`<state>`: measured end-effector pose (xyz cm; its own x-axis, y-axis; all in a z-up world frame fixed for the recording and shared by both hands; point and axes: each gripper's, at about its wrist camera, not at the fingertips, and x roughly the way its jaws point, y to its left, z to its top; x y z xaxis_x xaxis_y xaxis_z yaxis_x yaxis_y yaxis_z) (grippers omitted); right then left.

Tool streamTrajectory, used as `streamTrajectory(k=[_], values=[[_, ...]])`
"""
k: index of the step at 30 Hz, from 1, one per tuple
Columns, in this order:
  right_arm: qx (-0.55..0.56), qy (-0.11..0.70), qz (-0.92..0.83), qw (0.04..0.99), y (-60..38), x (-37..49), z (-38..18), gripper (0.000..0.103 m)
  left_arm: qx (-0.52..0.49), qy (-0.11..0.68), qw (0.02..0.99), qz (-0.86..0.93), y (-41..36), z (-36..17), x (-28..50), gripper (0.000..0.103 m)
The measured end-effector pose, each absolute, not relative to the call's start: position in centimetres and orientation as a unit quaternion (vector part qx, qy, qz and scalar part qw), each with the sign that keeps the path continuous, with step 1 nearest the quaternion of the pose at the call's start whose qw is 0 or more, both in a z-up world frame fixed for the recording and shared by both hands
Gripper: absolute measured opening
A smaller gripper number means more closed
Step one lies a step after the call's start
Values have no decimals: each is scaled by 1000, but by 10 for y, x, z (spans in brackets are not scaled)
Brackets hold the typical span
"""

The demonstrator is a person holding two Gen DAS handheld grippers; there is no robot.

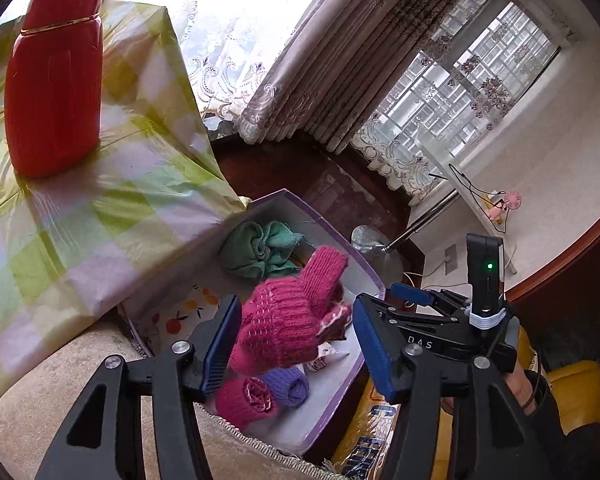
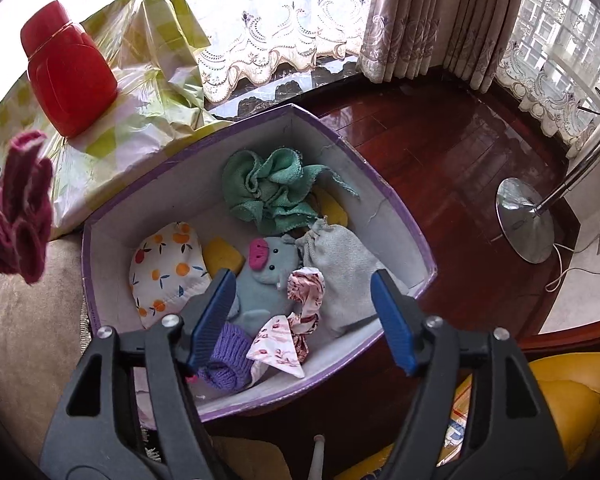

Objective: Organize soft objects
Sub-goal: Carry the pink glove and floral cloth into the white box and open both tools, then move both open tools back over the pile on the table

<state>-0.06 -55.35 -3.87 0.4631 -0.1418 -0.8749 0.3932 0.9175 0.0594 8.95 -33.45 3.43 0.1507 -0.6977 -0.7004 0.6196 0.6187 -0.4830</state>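
pink knitted glove (image 1: 288, 316) sits between the left gripper (image 1: 296, 344) fingers, above the purple-rimmed cardboard box (image 1: 340, 236). jaws look spread with a gap on both sides, so i can't tell what's supporting it; likely mid-drop. in the right wrist view the same glove (image 2: 18, 208) hangs just left of the box rim (image 2: 380, 184). right gripper (image 2: 304, 316) is spread wide and empty, hovering over the box's near end. box already holds a green crumpled cloth (image 2: 272, 188), blue plush pig (image 2: 264, 280), orange-print pouch (image 2: 166, 272), grey drawstring bag (image 2: 344, 268) and purple knit roll (image 2: 226, 354). step: depositing the glove. next move needs the glove clear of the near wall, landing on the plush side.
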Motion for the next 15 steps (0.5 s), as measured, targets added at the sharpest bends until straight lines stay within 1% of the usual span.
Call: streamTrajectory(k=[15], values=[[111, 484, -112, 861, -516, 27, -28, 74, -97, 469, 797, -369, -273, 38, 116, 59]])
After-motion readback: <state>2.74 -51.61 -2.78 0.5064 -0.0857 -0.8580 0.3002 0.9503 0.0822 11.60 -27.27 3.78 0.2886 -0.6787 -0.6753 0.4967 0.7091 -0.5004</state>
